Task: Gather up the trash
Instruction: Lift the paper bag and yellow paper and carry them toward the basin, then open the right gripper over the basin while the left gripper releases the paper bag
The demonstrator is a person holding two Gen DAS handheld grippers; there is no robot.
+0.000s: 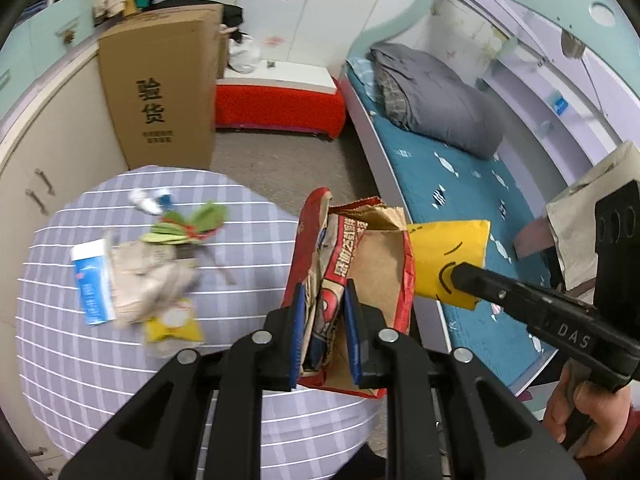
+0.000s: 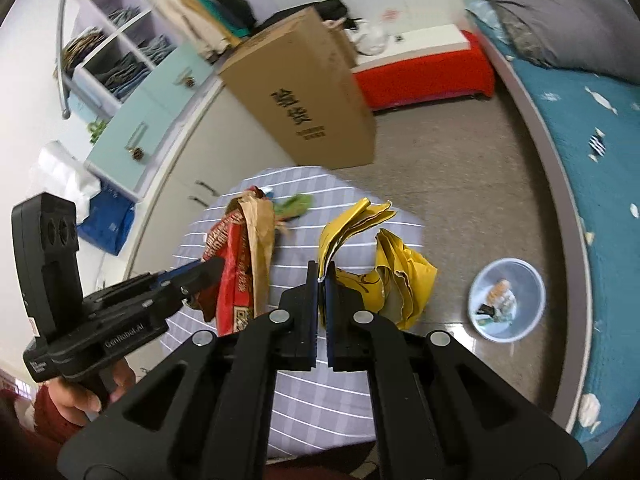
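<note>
The left gripper (image 1: 323,304) is pinching a red paper bag (image 1: 372,256), the right gripper (image 2: 321,280) a yellow wrapper (image 2: 404,276); motion is blurring the table's (image 1: 80,344) litter.

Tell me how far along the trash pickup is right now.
Done: the blue bin on the floor already holds a few scraps. In hand: the left gripper is clamped on a red and brown paper bag, the right gripper on a yellow wrapper; neither is in the bin yet. Left: a blue carton, crumpled paper and green scraps lie on the checked table.
</note>
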